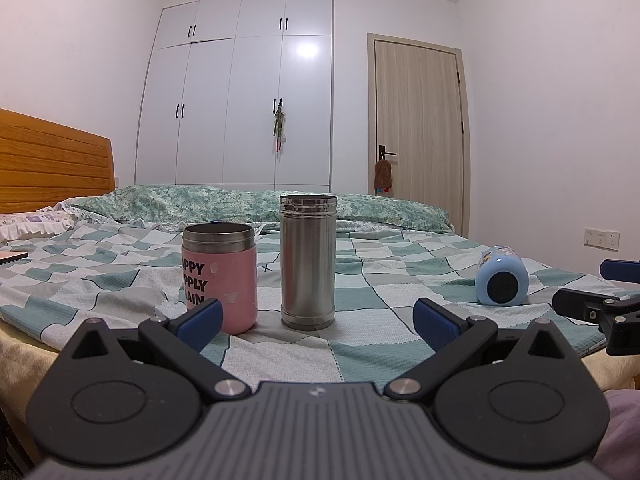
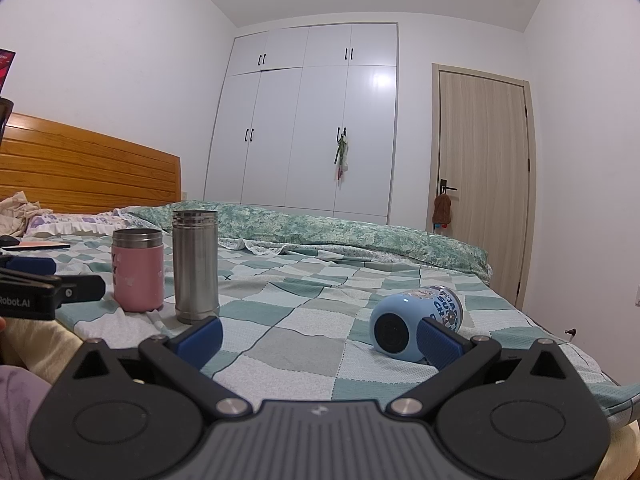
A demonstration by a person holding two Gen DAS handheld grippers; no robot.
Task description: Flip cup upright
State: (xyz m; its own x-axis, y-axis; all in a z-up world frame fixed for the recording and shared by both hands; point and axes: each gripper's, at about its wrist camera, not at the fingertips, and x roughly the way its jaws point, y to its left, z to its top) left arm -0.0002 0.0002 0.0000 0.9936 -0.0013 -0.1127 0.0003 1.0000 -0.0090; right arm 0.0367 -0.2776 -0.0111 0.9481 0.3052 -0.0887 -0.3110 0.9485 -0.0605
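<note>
A light blue cup (image 2: pixel 408 322) lies on its side on the checked bedspread, its dark base facing me; it also shows in the left wrist view (image 1: pixel 502 282) at the right. My right gripper (image 2: pixel 320 336) is open and empty, its right fingertip (image 2: pixel 438 340) just in front of the cup. My left gripper (image 1: pixel 318 322) is open and empty, low over the bed's near edge, facing a pink cup (image 1: pixel 220 276) and a steel cup (image 1: pixel 307 260), both upright.
The pink cup (image 2: pixel 138 270) and steel cup (image 2: pixel 196 266) stand at the left in the right wrist view. A folded green quilt (image 2: pixel 340 232) lies across the far side. A wooden headboard (image 2: pixel 88 168) is at left, with a wardrobe and door behind.
</note>
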